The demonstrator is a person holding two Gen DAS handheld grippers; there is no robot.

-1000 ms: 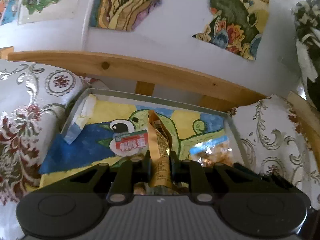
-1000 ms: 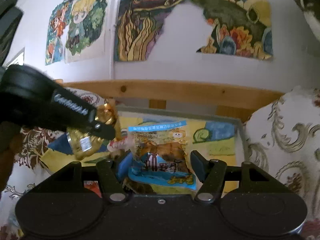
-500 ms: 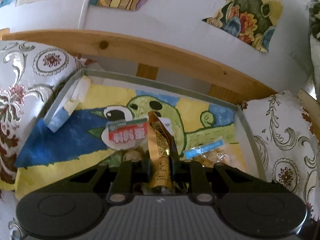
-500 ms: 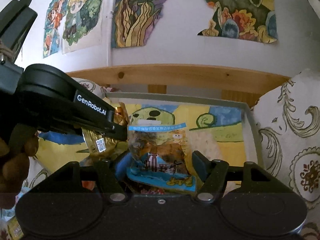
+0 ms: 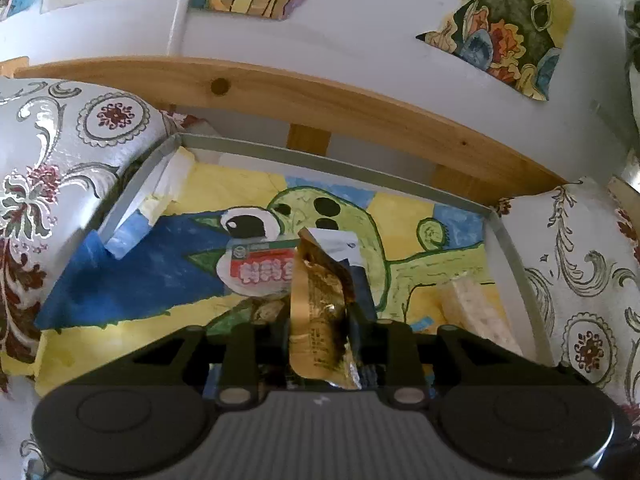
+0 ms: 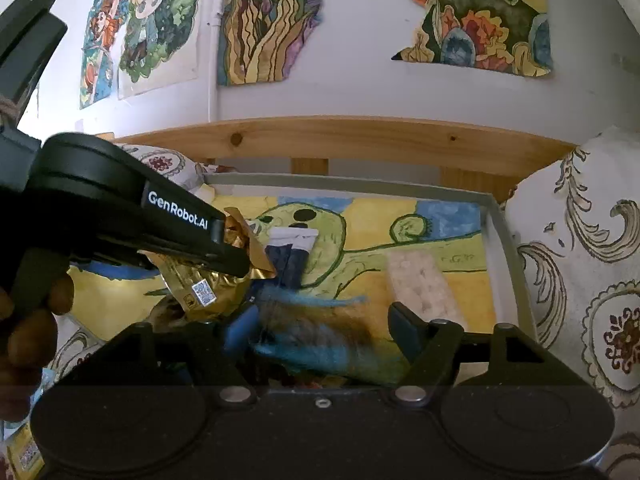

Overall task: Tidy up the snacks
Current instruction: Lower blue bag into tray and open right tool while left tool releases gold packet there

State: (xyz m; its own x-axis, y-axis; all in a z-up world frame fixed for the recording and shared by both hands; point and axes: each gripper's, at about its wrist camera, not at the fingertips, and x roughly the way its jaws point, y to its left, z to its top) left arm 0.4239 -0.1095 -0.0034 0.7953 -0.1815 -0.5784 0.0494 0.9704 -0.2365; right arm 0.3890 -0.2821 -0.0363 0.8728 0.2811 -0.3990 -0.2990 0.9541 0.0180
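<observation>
Snacks | right gripper (image 6: 320, 320) fingers now spread, blue packet (image 6: 320, 336) dropping blurred over the tray (image 6: 500, 240) | left gripper (image 5: 320, 320) fingers pinch gold packet (image 5: 318, 312) above tray | one snack nearly put away, gold one next

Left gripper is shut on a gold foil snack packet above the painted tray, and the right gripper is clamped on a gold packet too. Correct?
Not quite. In the right wrist view the right gripper stands open around a blurred blue-edged snack bag, not gold. The left gripper does pinch the gold packet above the tray.

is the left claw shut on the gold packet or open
Shut on it: the left claw has both fingers pressed against the gold packet, held above the tray.
</observation>
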